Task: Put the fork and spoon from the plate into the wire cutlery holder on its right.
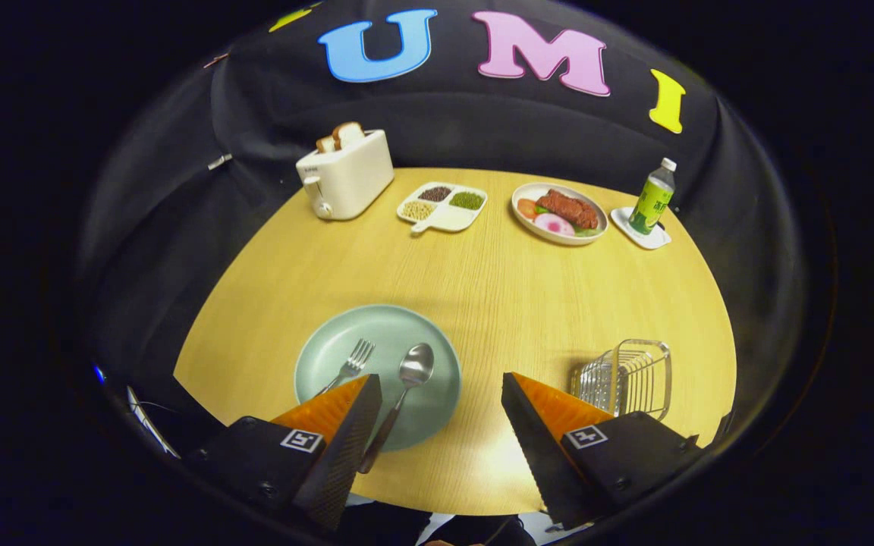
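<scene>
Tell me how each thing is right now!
Claw: open, holding nothing.
Fork: lying on the plate.
Spoon: lying on the plate, handle over its rim.
Holder: upright, empty.
Toaster: bread sticking up.
Bottle: upright, capped.

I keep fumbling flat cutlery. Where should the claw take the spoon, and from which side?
Probably the dark handle of the spoon, from above. It slopes off the plate rim, likely leaving room underneath. The open claw needs turning so its fingers straddle the handle.
</scene>
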A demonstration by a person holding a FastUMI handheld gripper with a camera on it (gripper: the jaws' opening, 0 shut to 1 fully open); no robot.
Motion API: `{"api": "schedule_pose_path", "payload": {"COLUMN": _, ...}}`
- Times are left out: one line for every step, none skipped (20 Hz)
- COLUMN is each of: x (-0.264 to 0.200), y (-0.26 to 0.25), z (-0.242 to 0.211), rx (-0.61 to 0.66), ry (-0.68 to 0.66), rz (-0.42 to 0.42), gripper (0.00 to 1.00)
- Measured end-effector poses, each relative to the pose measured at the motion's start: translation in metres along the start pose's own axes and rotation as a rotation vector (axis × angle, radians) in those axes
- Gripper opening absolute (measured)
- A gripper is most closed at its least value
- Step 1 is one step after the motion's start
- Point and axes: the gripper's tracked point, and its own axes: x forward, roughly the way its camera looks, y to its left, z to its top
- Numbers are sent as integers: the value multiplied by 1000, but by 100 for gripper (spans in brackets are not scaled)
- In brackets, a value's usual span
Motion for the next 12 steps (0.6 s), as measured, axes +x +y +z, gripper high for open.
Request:
{"api": "schedule_pose_path", "payload": {"x": 8, "y": 5, "z": -6, "rx": 1, "ry": 27, "rz": 9, "gripper": 99}}
{"api": "schedule_pose_path", "payload": {"x": 17, "y": 14, "z": -14, "rx": -1, "ry": 59, "rz": 21, "gripper": 100}}
{"api": "schedule_pose_path", "payload": {"x": 24, "y": 20, "z": -21, "rx": -8, "ry": 92, "rz": 30, "gripper": 99}}
{"api": "schedule_pose_path", "payload": {"x": 31, "y": 26, "z": -29, "rx": -14, "ry": 128, "rz": 36, "gripper": 99}}
{"api": "schedule_pose_path", "payload": {"x": 36, "y": 31, "z": -38, "rx": -17, "ry": 163, "rz": 40, "gripper": 98}}
{"api": "schedule_pose_path", "payload": {"x": 41, "y": 36, "z": -46, "rx": -15, "ry": 196, "rz": 46, "gripper": 98}}
{"api": "schedule_pose_path", "payload": {"x": 46, "y": 41, "z": -55, "rx": -14, "ry": 225, "rz": 50, "gripper": 96}}
{"api": "schedule_pose_path", "payload": {"x": 50, "y": 44, "z": -61, "rx": -18, "ry": 249, "rz": 48, "gripper": 95}}
{"api": "schedule_pose_path", "payload": {"x": 55, "y": 46, "z": -66, "rx": -24, "ry": 264, "rz": 43, "gripper": 92}}
{"api": "schedule_pose_path", "payload": {"x": 60, "y": 47, "z": -69, "rx": -28, "ry": 278, "rz": 38, "gripper": 91}}
{"api": "schedule_pose_path", "payload": {"x": 63, "y": 47, "z": -73, "rx": -27, "ry": 296, "rz": 35, "gripper": 85}}
{"api": "schedule_pose_path", "payload": {"x": 67, "y": 48, "z": -76, "rx": -20, "ry": 312, "rz": 33, "gripper": 81}}
